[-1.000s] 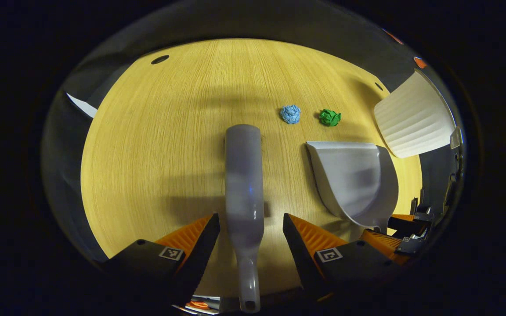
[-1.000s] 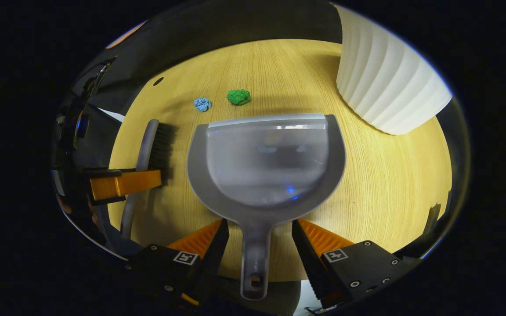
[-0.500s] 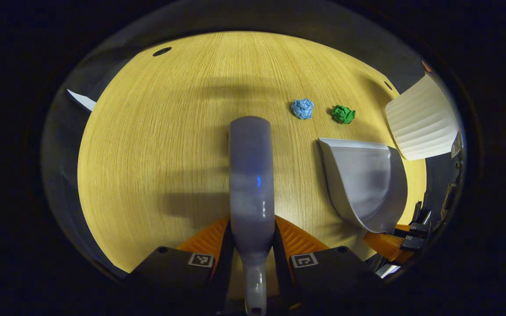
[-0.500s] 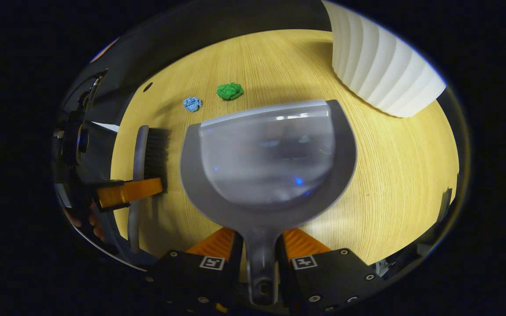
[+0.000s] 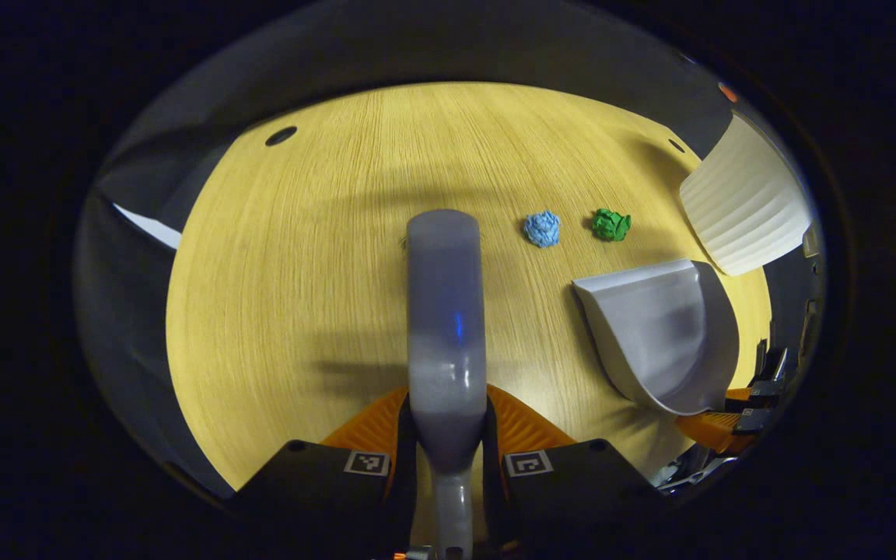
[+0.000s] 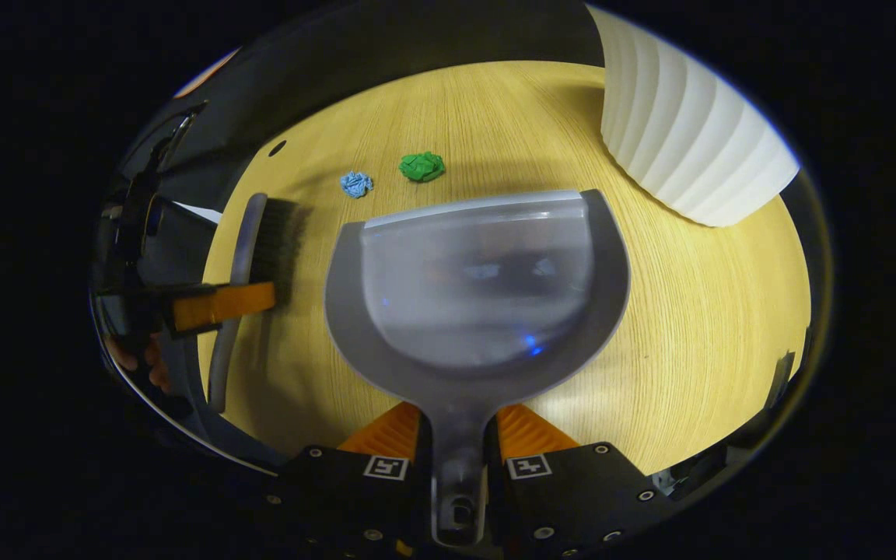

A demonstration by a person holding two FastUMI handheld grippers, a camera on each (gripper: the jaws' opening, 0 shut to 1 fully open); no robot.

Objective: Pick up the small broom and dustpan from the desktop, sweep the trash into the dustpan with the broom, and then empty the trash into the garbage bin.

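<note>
Left gripper (image 5: 448, 435) is clamped on the broom (image 5: 446, 311) handle; right gripper (image 6: 457, 447) is clamped on the dustpan (image 6: 479, 288) handle. Blue paper wad (image 6: 355, 184) and green paper wad (image 6: 421, 166) lie on the wooden desktop (image 6: 712, 311) beyond the pan's lip, near the white ribbed garbage bin (image 6: 689, 148).

Light wood desktop (image 5: 300, 257) with cable holes, dim booth, soft shadows
</note>
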